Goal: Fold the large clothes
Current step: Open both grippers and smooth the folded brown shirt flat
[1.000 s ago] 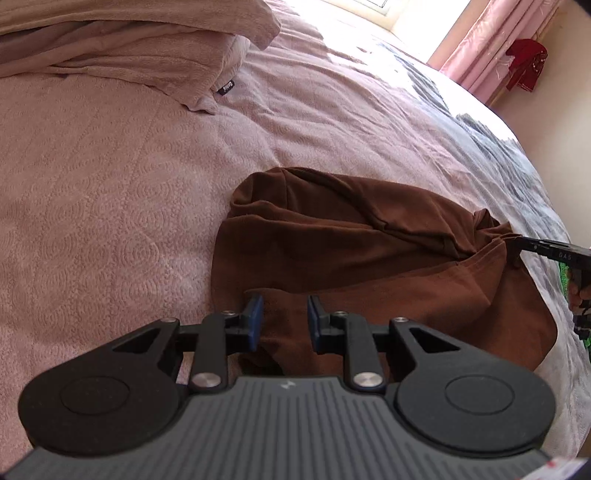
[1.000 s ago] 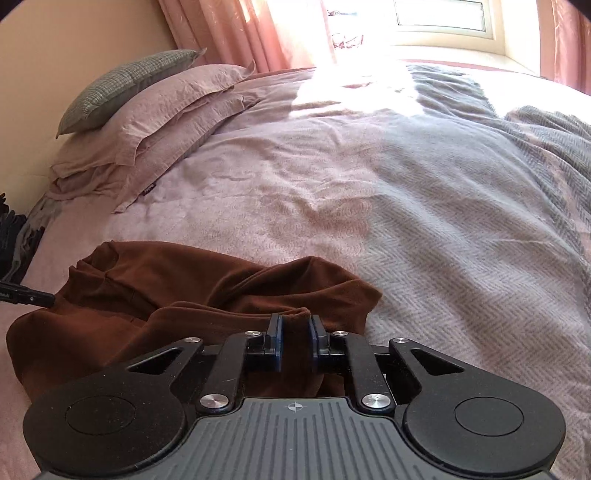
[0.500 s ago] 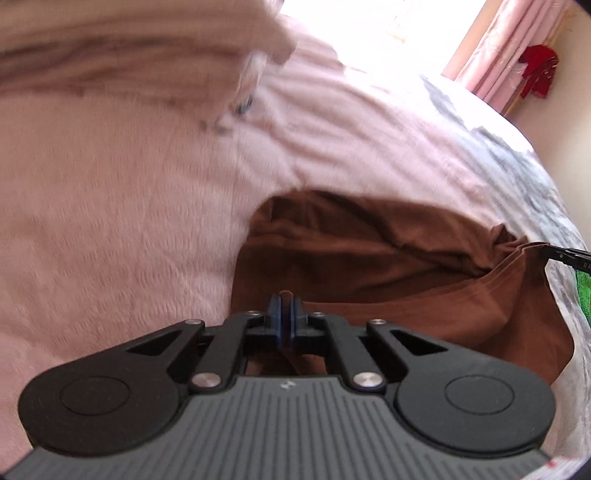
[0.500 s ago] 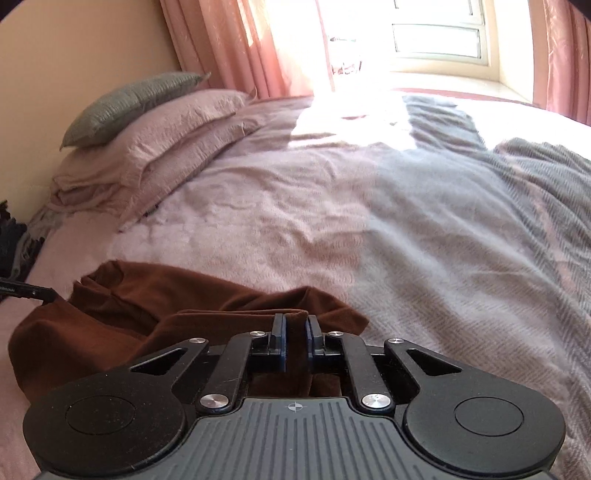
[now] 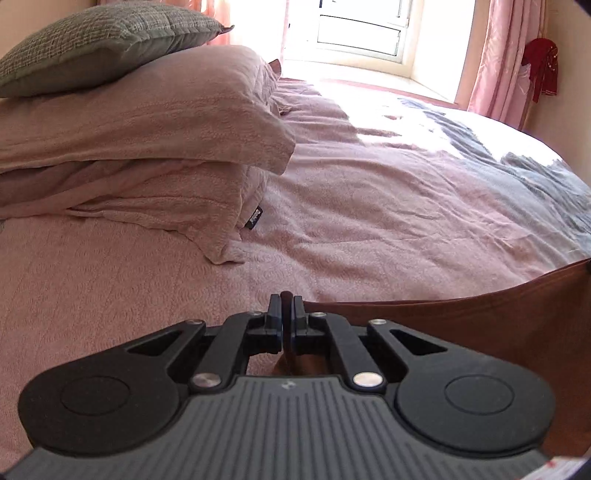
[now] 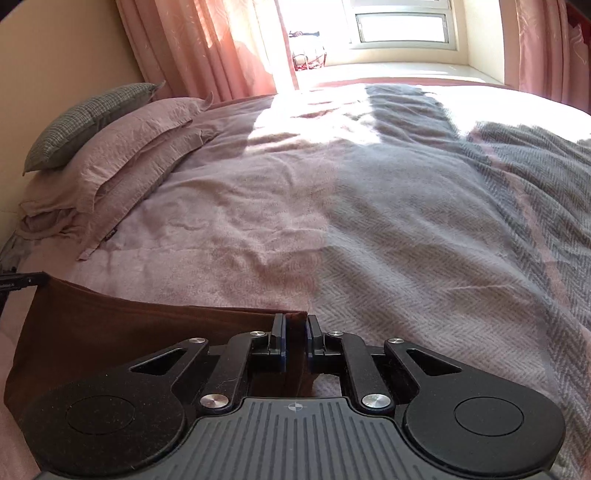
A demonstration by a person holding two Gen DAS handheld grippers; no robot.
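The left gripper [image 5: 285,301] had its jaws pressed together on a corner of the brown garment [image 5: 461,325], a thin fold of cloth showing between the blue pads. From that pinch the top edge of the garment ran taut toward three o'clock in the left wrist view, up to the frame's border. The right gripper [image 6: 294,325] was clamped on the opposite corner, a thicker bunch of brown cloth filling the narrow gap between its pads. In the right wrist view the garment spread from the jaws toward nine o'clock, where the dark tip of the other tool [image 6: 22,282] met its far corner. Beyond the cloth lay the pink bedspread [image 5: 369,206], bare from the garment's edge up to twelve o'clock. At ten o'clock in the left wrist view stood two stacked pink pillows [image 5: 147,122] with a grey-green cushion [image 5: 99,40] on top. A grey herringbone blanket [image 6: 461,240] covered the bed toward three o'clock in the right wrist view. Pink curtains [image 6: 207,48] flanked the bright window [image 6: 402,29] at twelve o'clock, and a red cloth [image 5: 541,64] hung at two o'clock.
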